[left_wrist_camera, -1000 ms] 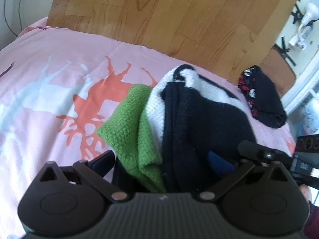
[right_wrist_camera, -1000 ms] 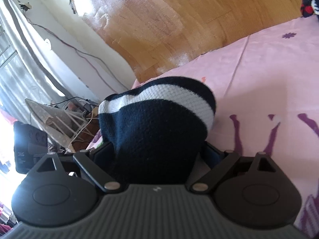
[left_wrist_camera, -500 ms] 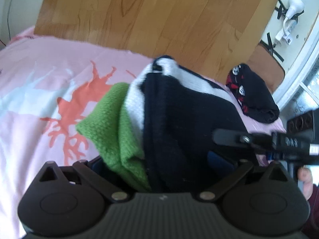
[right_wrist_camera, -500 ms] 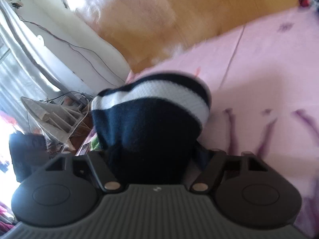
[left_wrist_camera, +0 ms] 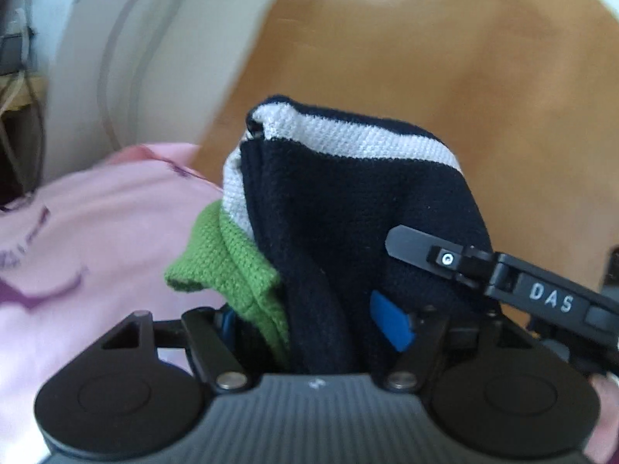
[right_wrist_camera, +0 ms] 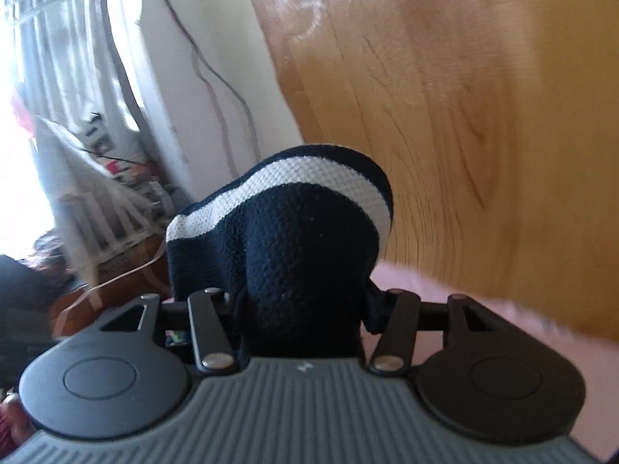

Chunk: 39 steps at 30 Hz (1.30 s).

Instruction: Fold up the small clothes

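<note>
Both claws have the same knitted garment (left_wrist_camera: 348,208), a dark navy piece with a broad white stripe near its far edge and a green section (left_wrist_camera: 232,266) bunched on its left side. It stands bundled between the two claws, up off the pink bedsheet (left_wrist_camera: 96,232), its long axis running away from the cameras toward the wooden floor (left_wrist_camera: 483,96), striped end farthest out. The left claw (left_wrist_camera: 317,328) is clamped on the green and navy layers, a blue finger pad (left_wrist_camera: 390,324) pressed into the dark fabric. In the left wrist view the right claw's black finger (left_wrist_camera: 445,257) reaches in from the right, lying against the navy cloth. From the right wrist view, the right claw (right_wrist_camera: 301,309) is closed tight on the navy fabric, the striped fold (right_wrist_camera: 309,178) bulging up in front of it. Both tools tilt up, floor and wall (right_wrist_camera: 216,77) blurred behind.
</note>
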### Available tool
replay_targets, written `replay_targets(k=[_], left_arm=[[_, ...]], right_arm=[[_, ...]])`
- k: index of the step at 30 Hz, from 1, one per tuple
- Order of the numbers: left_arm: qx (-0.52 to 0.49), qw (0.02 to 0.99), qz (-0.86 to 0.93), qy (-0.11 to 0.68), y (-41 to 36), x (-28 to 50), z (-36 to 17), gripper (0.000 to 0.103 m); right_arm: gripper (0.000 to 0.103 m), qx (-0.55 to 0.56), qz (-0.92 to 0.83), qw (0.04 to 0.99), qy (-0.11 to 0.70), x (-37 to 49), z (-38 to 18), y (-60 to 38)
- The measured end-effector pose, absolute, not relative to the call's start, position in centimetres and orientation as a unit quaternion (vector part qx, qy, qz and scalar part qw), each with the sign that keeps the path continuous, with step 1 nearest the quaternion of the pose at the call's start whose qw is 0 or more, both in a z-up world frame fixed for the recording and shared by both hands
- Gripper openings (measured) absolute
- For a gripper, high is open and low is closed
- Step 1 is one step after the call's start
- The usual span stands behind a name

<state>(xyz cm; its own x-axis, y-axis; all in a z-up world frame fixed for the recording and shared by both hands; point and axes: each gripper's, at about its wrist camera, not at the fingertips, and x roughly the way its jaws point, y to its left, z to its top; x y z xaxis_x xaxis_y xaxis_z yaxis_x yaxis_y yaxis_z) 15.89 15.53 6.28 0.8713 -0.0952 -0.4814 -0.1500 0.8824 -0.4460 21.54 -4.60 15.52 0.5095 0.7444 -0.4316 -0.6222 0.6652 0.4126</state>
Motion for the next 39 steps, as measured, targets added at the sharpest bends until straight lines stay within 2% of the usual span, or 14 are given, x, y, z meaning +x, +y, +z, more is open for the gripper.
replay_targets(k=[3, 5, 6, 9, 12, 14, 16, 21, 28, 39], left_arm=[[-0.244, 0.927, 0.086, 0.272, 16.6, 18.9, 4.0, 0.06], [-0.242, 0.925, 0.104, 0.276, 17.0, 19.8, 1.9, 0.064], [-0.221, 0.928, 0.108, 0.279, 16.7, 20.1, 1.9, 0.066], [-0.171, 0.939, 0.124, 0.27, 15.3, 20.4, 2.2, 0.073], [-0.155, 0.942, 0.131, 0.266, 14.7, 20.4, 2.2, 0.078], [-0.17, 0.94, 0.132, 0.266, 14.9, 20.2, 2.2, 0.088], [-0.191, 0.935, 0.135, 0.265, 15.4, 19.6, 2.2, 0.092], [-0.183, 0.937, 0.162, 0.25, 14.4, 17.8, 2.6, 0.093], [-0.155, 0.938, 0.178, 0.254, 10.6, 12.1, 2.7, 0.095], [-0.12, 0.929, 0.181, 0.3, 3.5, 3.9, 1.5, 0.094]], right_arm=[[0.059, 0.094, 0.373, 0.864, 0.324, 25.1, 12.2, -0.6], [0.063, 0.091, 0.356, 0.864, 0.346, 26.4, 9.2, 1.3], [0.069, 0.087, 0.345, 0.868, 0.346, 26.7, 8.0, 1.8], [0.08, 0.16, 0.34, 0.858, 0.349, 27.7, 5.0, 0.7], [0.083, 0.199, 0.34, 0.84, 0.373, 28.5, 4.2, -0.2], [0.086, 0.19, 0.331, 0.848, 0.369, 27.8, 4.6, -0.5], [0.087, 0.185, 0.311, 0.861, 0.356, 25.9, 5.4, -1.7], [0.088, 0.208, 0.248, 0.887, 0.33, 19.2, 6.8, -7.1], [0.088, 0.147, 0.221, 0.91, 0.317, 9.2, 8.1, -12.1], [0.088, 0.113, 0.215, 0.917, 0.316, 2.3, 8.1, -14.0]])
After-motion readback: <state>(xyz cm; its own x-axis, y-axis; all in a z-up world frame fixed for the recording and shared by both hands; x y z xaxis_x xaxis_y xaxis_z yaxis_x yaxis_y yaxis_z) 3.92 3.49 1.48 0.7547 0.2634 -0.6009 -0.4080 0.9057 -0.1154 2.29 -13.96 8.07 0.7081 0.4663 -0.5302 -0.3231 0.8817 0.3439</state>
